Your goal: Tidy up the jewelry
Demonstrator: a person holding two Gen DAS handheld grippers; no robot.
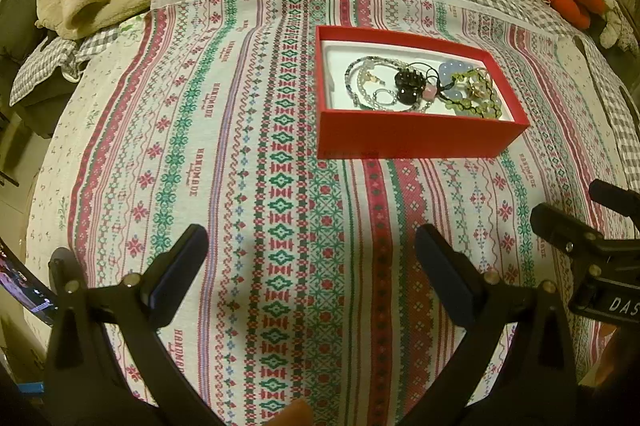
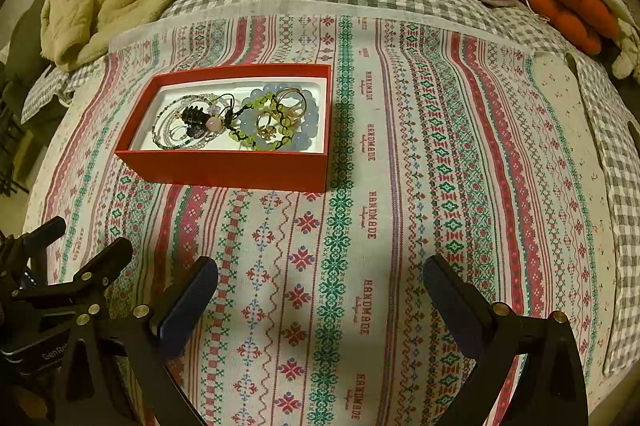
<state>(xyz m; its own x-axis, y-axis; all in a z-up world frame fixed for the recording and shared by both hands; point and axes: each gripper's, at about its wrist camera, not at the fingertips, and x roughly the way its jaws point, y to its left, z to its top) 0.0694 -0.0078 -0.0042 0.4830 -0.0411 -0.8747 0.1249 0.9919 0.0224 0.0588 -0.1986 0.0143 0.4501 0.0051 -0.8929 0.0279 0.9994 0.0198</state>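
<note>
While both claws, left claw and right claw, hang wide apart and empty, the red jewelry box sits on the bed's patterned cloth.

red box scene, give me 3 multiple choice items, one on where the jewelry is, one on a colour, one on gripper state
1. Where does the jewelry lie?
A. loose on the patterned cloth
B. inside the red box
C. on the pillow

2. What colour is the box lining?
A. white
B. black
C. green

3. How do both grippers stand?
A. shut on a bracelet
B. shut, holding nothing
C. open, holding nothing

Answers:
1 B: the beaded bracelets and black hair claw sit inside the red box.
2 A: the lining shows white.
3 C: the left gripper and right gripper have their fingers spread apart over the patterned cloth.
</note>
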